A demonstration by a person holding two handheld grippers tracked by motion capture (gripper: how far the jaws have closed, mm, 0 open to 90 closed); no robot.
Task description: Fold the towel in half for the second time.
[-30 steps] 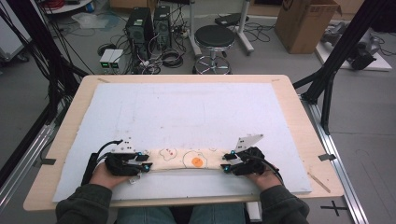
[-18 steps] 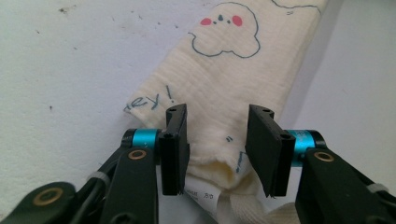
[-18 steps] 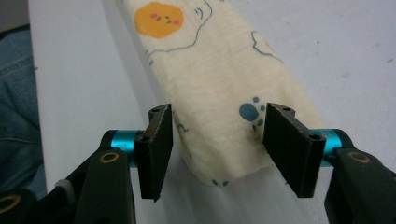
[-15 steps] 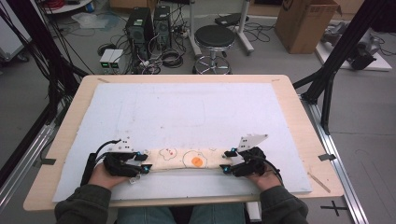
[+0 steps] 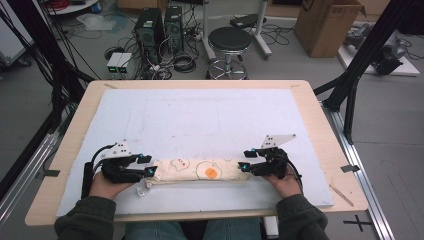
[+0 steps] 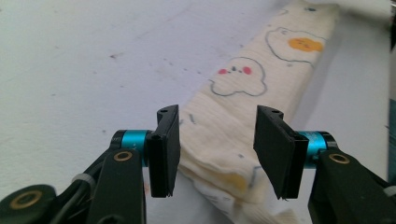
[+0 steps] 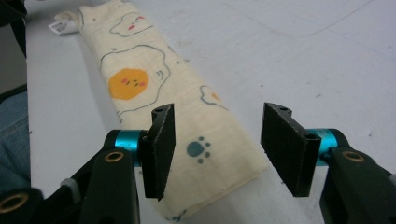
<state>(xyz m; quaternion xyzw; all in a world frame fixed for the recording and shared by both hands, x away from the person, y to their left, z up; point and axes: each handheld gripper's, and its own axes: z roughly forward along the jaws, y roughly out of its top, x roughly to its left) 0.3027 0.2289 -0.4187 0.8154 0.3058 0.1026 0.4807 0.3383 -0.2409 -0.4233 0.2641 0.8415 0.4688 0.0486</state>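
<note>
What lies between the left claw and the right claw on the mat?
The folded printed cloth spans the stretch from the left claw to the right claw, lying flat on the white mat; the high view shows it.

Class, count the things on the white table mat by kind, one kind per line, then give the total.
Folded cream cloth printed with fried eggs: 1
Hand-held black two-jaw grippers, left gripper and right gripper: 2
Total: 3
</note>
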